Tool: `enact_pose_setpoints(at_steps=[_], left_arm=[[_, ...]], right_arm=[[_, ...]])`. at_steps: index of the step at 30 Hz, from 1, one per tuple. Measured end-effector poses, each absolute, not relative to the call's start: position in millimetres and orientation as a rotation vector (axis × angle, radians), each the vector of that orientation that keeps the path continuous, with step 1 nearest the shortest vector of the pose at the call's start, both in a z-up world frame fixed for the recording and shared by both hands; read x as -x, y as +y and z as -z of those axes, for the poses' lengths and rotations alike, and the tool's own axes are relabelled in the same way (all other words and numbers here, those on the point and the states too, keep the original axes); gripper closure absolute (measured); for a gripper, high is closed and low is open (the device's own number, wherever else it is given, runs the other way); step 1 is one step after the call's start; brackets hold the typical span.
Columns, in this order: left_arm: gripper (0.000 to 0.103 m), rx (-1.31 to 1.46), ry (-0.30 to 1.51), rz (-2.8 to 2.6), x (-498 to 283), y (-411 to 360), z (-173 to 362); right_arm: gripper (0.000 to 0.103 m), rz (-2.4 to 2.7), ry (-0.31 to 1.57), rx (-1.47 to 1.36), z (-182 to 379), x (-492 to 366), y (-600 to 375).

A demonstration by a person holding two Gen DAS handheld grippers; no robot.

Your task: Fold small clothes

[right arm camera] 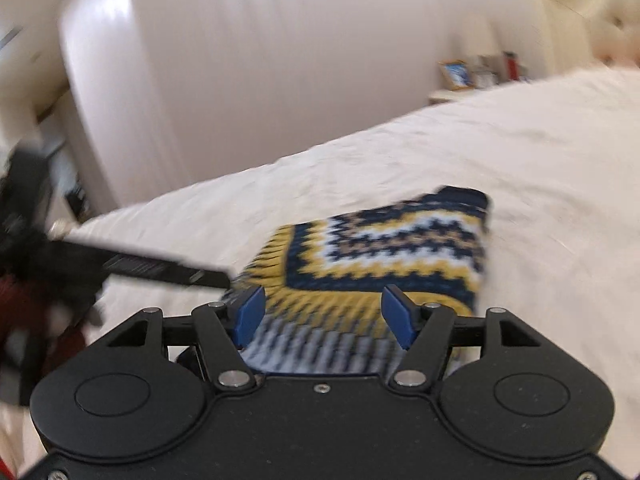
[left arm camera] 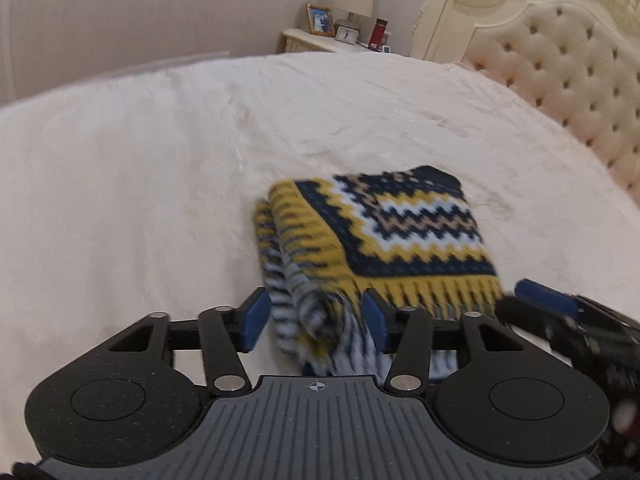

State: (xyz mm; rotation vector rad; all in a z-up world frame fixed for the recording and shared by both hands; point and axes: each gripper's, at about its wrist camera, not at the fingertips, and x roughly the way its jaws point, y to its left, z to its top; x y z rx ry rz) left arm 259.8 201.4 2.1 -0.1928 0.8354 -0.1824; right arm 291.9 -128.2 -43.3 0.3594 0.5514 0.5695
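Observation:
A folded knit garment (left arm camera: 384,236) with a navy, yellow and white zigzag pattern lies on the cream bed (left arm camera: 160,152). It also shows in the right wrist view (right arm camera: 384,256). My left gripper (left arm camera: 316,316) is open, its blue pads on either side of the garment's bunched near-left edge. My right gripper (right arm camera: 324,316) is open over the garment's near edge, pads apart. The right gripper also shows in the left wrist view (left arm camera: 560,304) at the garment's near-right corner. The left gripper shows blurred in the right wrist view (right arm camera: 160,268).
A tufted cream headboard (left arm camera: 560,72) stands at the right. A nightstand (left arm camera: 316,42) at the back holds a photo frame, a clock, a lamp and a red bottle. A pale wall and a door (right arm camera: 120,100) lie beyond the bed.

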Motion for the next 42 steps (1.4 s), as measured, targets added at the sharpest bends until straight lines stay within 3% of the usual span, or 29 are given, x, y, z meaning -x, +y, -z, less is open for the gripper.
enact_pose_setpoints(at_steps=[1, 2, 7, 12, 15, 25, 28, 42], left_arm=[[0.034, 0.215, 0.846, 0.188, -258, 201, 1], [0.029, 0.238, 0.857, 0.198, -257, 202, 4], [0.017, 0.289, 0.914, 0.205, -255, 204, 17], [0.015, 0.292, 0.936, 0.219, -257, 202, 23], [0.005, 0.272, 0.938, 0.201, -259, 199, 25], [0.005, 0.177, 0.980, 0.174, -269, 184, 41], [0.000, 0.169, 1.004, 0.182, -270, 180, 50], [0.000, 0.278, 1.052, 0.230, -284, 192, 64]], right_arm=[[0.028, -0.552, 0.565, -0.391, 46, -296, -135], [0.026, -0.537, 0.579, -0.427, 48, -298, -143], [0.017, -0.468, 0.638, -0.616, 65, -311, -176], [0.007, -0.444, 0.664, -0.733, 80, -317, -193], [0.000, -0.447, 0.678, -0.785, 86, -320, -198], [0.000, -0.465, 0.720, -0.802, 98, -325, -193], [0.000, -0.462, 0.729, -0.804, 101, -325, -193], [0.000, -0.495, 0.767, -0.900, 132, -356, -187]])
